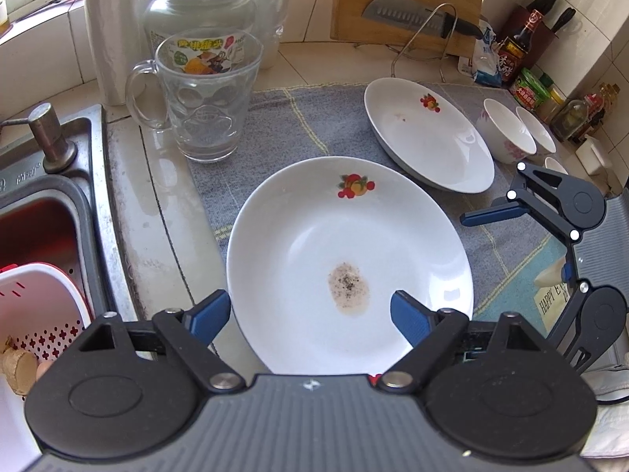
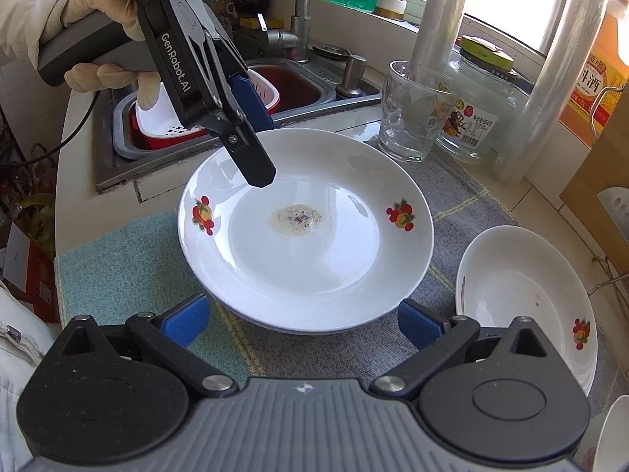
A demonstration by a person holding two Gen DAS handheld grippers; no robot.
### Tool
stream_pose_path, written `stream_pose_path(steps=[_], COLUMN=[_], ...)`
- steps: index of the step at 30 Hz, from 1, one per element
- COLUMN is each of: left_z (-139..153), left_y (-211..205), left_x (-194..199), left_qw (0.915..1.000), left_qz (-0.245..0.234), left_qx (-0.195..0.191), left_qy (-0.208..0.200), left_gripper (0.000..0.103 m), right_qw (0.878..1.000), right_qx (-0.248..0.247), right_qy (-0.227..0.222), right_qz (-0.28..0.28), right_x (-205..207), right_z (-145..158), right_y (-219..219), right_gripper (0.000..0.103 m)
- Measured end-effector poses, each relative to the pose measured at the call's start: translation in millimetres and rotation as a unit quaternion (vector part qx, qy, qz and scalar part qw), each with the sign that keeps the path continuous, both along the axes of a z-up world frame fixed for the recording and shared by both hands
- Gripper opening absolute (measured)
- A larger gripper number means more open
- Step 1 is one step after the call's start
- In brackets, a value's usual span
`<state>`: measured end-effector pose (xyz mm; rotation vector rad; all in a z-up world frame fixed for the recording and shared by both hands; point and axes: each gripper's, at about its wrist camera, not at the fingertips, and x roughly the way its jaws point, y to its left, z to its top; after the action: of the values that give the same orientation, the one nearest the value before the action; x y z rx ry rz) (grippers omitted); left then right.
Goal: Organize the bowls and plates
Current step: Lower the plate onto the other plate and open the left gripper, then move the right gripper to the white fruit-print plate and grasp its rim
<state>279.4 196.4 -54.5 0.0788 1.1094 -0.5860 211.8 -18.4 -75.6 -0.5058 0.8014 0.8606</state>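
A white plate (image 1: pixel 354 244) with fruit prints and a brownish speckled stain in its middle lies on a grey-blue cloth (image 1: pixel 314 118). My left gripper (image 1: pixel 308 316) is open astride the plate's left rim: one pad is outside the rim, the other over the plate, and neither presses on it. In the right wrist view the left gripper (image 2: pixel 257 145) hangs over the plate (image 2: pixel 306 251), held by a gloved hand (image 2: pixel 98 8). My right gripper (image 2: pixel 302 324) is open with the plate's edge between its fingers. A second, similar plate (image 1: pixel 428 133) (image 2: pixel 526 299) lies beside it. Two small white bowls (image 1: pixel 507 129) stand beyond.
A glass mug (image 1: pixel 204 94) and a large jar (image 1: pixel 196 11) stand behind the plate. The sink (image 1: pixel 47 228) with a red-and-white strainer (image 2: pixel 177 118) is to the left. A cutting board with a knife (image 1: pixel 409 11) and sauce bottles (image 1: pixel 515 47) line the back right.
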Motion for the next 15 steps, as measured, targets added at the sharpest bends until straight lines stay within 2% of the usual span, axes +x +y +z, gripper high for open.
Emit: stream_pose_path(steps=[5,8,15], left_z=[9.4,15.6,28.4], left_y=[-8.3,-20.3,-59.8], left_x=[-12.7,-23.1,-48.6], left_qw=[0.9984,0.9949,0.9858], left_qz=[-0.002,-0.002,0.009], left_qx=[0.009,0.027,0.052], left_qy=[-0.056,-0.097,-0.159], left_gripper=[0.090,0.091,0.095], right_qw=[1.000,0.999,0.997], right_qx=[0.007,0.004,0.008], right_qy=[-0.006,-0.014,-0.027], right_qz=[-0.027,-0.046,-0.065], right_x=[-0.9,-1.2,0.1], right_z=[5.9,8.2,13.3], right_y=[-14.0,-23.8,-52.9], right_gripper=[0.103,0.103,0.103])
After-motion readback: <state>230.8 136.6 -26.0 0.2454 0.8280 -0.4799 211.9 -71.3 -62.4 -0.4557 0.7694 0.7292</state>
